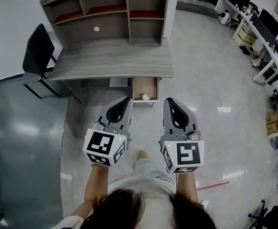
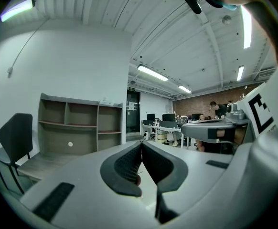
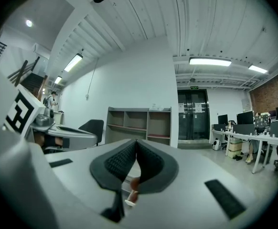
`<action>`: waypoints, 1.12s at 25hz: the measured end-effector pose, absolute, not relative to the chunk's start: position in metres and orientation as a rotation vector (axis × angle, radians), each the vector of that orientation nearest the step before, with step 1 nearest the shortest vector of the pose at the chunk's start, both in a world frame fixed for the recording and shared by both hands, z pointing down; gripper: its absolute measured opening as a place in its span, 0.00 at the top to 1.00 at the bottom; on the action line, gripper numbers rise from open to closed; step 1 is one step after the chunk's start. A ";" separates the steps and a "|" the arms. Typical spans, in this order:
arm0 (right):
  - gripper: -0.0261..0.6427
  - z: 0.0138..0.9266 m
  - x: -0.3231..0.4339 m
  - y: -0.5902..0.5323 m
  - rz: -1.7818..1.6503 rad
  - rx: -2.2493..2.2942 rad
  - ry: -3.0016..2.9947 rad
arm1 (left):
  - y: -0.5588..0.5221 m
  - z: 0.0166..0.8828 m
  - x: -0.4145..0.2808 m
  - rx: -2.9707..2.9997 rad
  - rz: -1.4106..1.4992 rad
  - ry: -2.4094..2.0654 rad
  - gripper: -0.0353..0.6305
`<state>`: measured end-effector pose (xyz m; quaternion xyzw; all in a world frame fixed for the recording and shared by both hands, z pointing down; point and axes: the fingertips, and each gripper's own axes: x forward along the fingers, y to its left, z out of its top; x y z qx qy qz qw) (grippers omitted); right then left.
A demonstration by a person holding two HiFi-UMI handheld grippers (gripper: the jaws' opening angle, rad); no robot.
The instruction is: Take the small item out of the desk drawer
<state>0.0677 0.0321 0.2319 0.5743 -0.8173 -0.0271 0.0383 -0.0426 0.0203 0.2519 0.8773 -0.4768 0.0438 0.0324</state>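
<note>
The drawer [image 1: 146, 84] under the grey wooden desk [image 1: 110, 61] stands pulled out, and a small white item [image 1: 145, 97] lies near its front. Both grippers hang over the floor in front of the desk, short of the drawer. My left gripper [image 1: 126, 100] points at the drawer's left side and my right gripper [image 1: 169, 101] at its right side. In the left gripper view the left gripper [image 2: 141, 144] has its jaws meeting at the tip, with nothing held. In the right gripper view the right gripper [image 3: 136, 142] is likewise shut and empty.
A shelf hutch [image 1: 105, 13] stands on the desk's back. A black chair [image 1: 36, 56] stands at the desk's left end. Office desks with monitors [image 1: 268, 37] line the right wall. A red stick [image 1: 213, 186] lies on the glossy floor by the person's feet.
</note>
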 end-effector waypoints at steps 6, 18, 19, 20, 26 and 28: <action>0.92 0.239 0.080 -0.006 -0.107 1.700 -2.519 | -0.017 0.255 -0.034 2.669 0.125 -1.523 0.92; 0.92 0.265 0.069 -0.060 -0.043 1.598 -2.558 | -0.065 0.269 -0.042 2.600 0.157 -1.596 0.92; 0.92 0.268 0.068 -0.064 -0.036 1.595 -2.556 | -0.069 0.271 -0.043 2.596 0.160 -1.596 0.92; 0.92 0.270 0.067 -0.069 -0.031 1.592 -2.552 | -0.074 0.273 -0.044 2.592 0.163 -1.594 0.92; 0.92 0.285 0.067 -0.104 0.002 1.607 -2.514 | -0.111 0.285 -0.045 2.590 0.174 -1.560 0.92; 0.92 0.289 0.065 -0.117 0.006 1.612 -2.503 | -0.125 0.289 -0.046 2.589 0.180 -1.548 0.92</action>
